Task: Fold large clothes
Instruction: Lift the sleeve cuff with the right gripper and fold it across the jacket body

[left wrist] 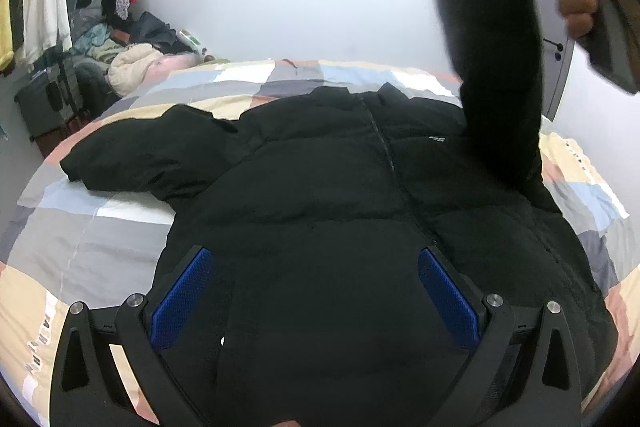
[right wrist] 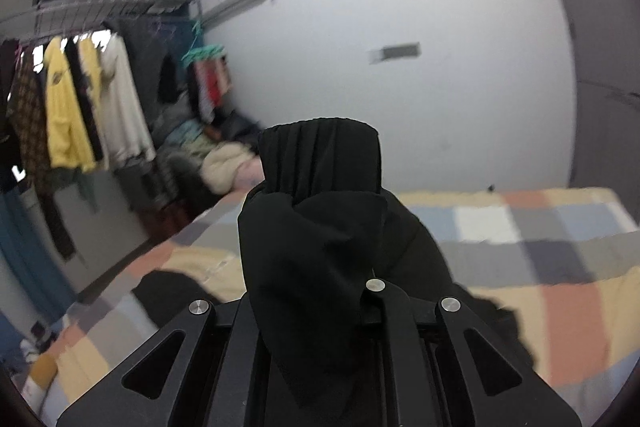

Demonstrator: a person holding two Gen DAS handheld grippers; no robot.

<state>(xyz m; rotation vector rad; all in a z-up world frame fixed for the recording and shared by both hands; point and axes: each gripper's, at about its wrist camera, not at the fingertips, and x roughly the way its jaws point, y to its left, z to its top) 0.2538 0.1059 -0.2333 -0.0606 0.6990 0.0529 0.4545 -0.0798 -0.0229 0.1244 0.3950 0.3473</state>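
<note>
**Desk:** Item one, the garment. Location and condition?

**Operator:** Black puffer jacket [left wrist: 320, 195], lying front up on the patchwork bed [left wrist: 120, 227], zip running from collar at 12 o'clock toward my left camera at 6. One sleeve [left wrist: 132, 155] lies spread flat toward 9 o'clock. The other sleeve [left wrist: 492, 39] is lifted off the bed and rises toward 1 o'clock in the left wrist view.

**Desk:** Item two, right gripper?

**Operator:** Right gripper [right wrist: 316, 227]: I have its fingers pinched together on the cuff end of the raised sleeve; the black cloth bunches up and over them in the right wrist view. The person's hand [left wrist: 576, 3] on the handle shows at 2 o'clock from the left camera.

**Desk:** Item three, left gripper?

**Operator:** Left gripper [left wrist: 316, 287]: fingers [left wrist: 184, 299] spread wide apart, blue pads either side of the hem area, gripping nothing. Whether they rest on the fabric or hang just above it, I cannot tell.

**Desk:** Progress entry?

**Operator:** Early, in my judgement. Jacket is laid out; the first sleeve fold is under way, not landed. Outstanding: lay that sleeve across the chest, bring in the 9 o'clock sleeve, then fold the body. Background clothes rack [right wrist: 80, 107]: not part of the job.
</note>
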